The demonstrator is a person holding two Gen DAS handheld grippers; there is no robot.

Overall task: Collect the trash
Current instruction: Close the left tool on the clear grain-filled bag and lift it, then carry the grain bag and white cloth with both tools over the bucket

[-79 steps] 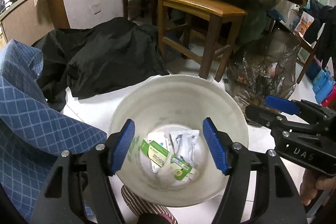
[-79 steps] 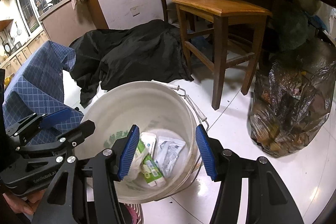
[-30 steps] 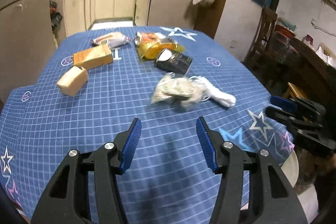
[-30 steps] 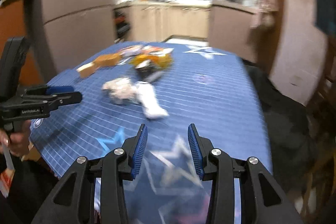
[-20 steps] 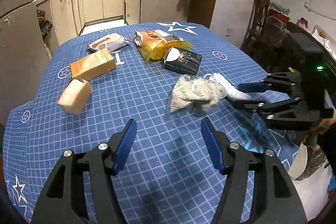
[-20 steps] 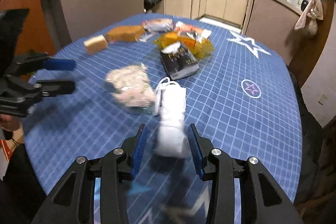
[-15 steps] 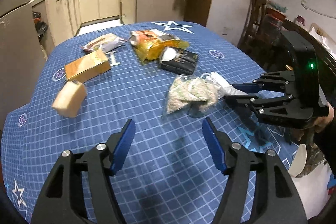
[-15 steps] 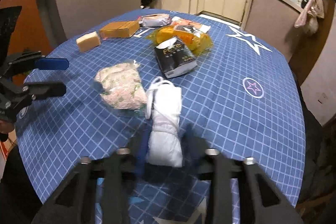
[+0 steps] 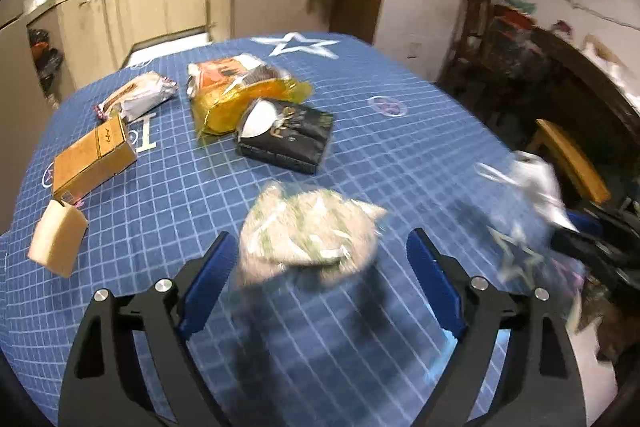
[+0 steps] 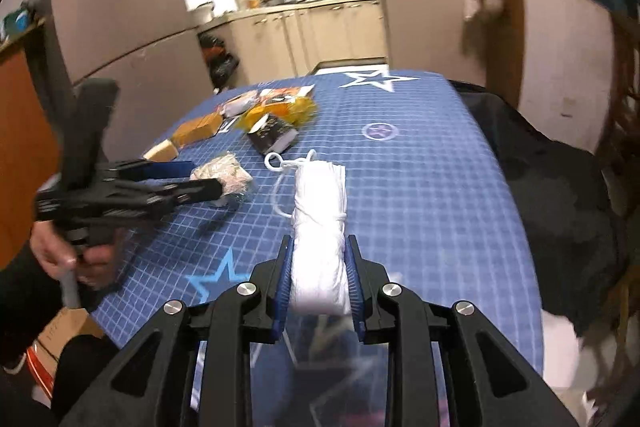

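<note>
The right tongs are clamping a white bundled bag lengthwise between the blue pads, its looped handles trailing ahead over the blue checked cloth of the bench. Gripping it across the narrow middle is squeezing the soft roll tight, so it is likely to come away as one piece rather than unroll.

The left tongs are spreading wider around a clear bag of crumpled scraps — the bag is lying on the bench between the pads, and neither pad is pressing on it. Judging by the bulge of the bag, the wide spread is there to straddle it before closing.

Further back on the bench, untouched, are lying a black packet, a yellow wrapper, a brown carton, a small tan box and a silver-ended wrapper — more trash, by the look of it, left for later trips.
</note>
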